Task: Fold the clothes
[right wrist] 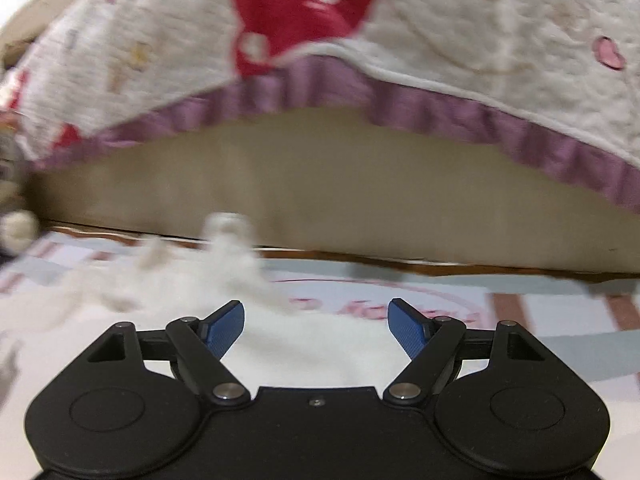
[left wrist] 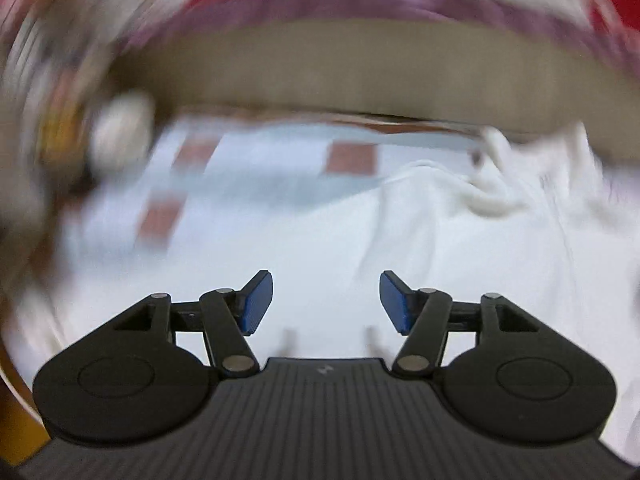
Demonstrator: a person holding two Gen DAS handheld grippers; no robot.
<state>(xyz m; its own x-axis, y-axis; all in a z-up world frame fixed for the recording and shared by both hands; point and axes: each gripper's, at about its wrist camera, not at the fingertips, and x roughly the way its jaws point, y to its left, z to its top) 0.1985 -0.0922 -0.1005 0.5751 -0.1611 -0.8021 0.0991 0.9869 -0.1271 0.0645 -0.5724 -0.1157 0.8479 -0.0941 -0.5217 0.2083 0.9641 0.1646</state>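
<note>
A white garment (left wrist: 460, 232) lies rumpled on a pale mat with reddish-brown squares (left wrist: 352, 160); the left wrist view is badly blurred. My left gripper (left wrist: 326, 300) hangs above the cloth, open, nothing between its blue pads (left wrist: 256, 304). In the right wrist view the same white garment (right wrist: 208, 280) lies bunched at left and spreads under my right gripper (right wrist: 316, 328), which stands open and empty above it, with its blue pads (right wrist: 404, 328) wide apart.
A bed side (right wrist: 320, 184) in beige runs across behind the mat (right wrist: 400, 304). Over it hangs a cream quilt with red figures (right wrist: 280, 20) and a purple ruffled hem (right wrist: 460, 116). Blurred small objects (left wrist: 120, 132) sit at far left.
</note>
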